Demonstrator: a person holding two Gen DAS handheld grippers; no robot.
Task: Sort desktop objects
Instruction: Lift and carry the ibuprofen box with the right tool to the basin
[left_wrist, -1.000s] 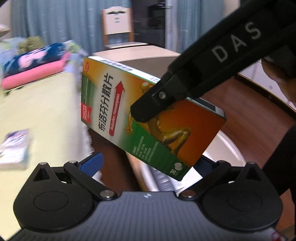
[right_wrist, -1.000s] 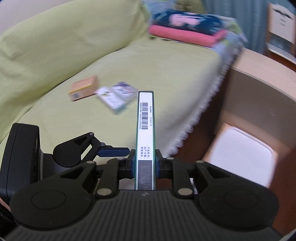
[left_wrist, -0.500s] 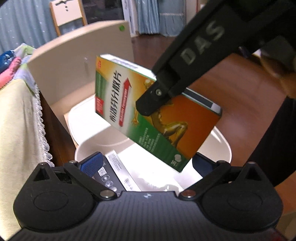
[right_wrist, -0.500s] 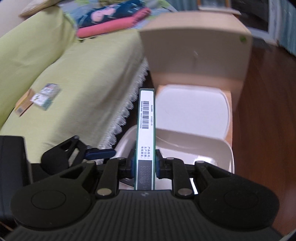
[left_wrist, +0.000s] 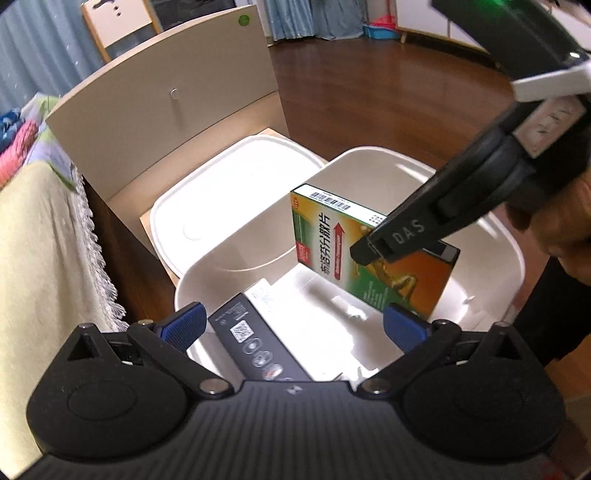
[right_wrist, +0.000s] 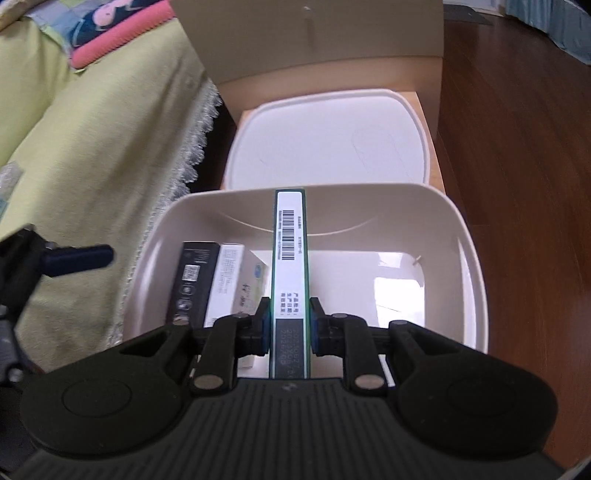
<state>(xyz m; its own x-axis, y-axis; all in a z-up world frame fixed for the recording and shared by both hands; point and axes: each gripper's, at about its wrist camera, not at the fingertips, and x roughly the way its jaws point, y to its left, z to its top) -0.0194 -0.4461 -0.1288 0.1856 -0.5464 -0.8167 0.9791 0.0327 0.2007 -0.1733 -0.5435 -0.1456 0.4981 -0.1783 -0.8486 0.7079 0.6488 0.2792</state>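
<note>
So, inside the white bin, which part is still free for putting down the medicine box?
Free: the bin floor between the held medicine box and the far-side wall. Crowded: the sofa-side, where a black box and a white box lie together.

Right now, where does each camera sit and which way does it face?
Left wrist: on the open left gripper, angled down into the white bin; shows the right gripper and a hand.
Right wrist: on the right gripper, looking down its fingers clamping the medicine box.
Shared: bin, medicine box, black box, lid.
</note>
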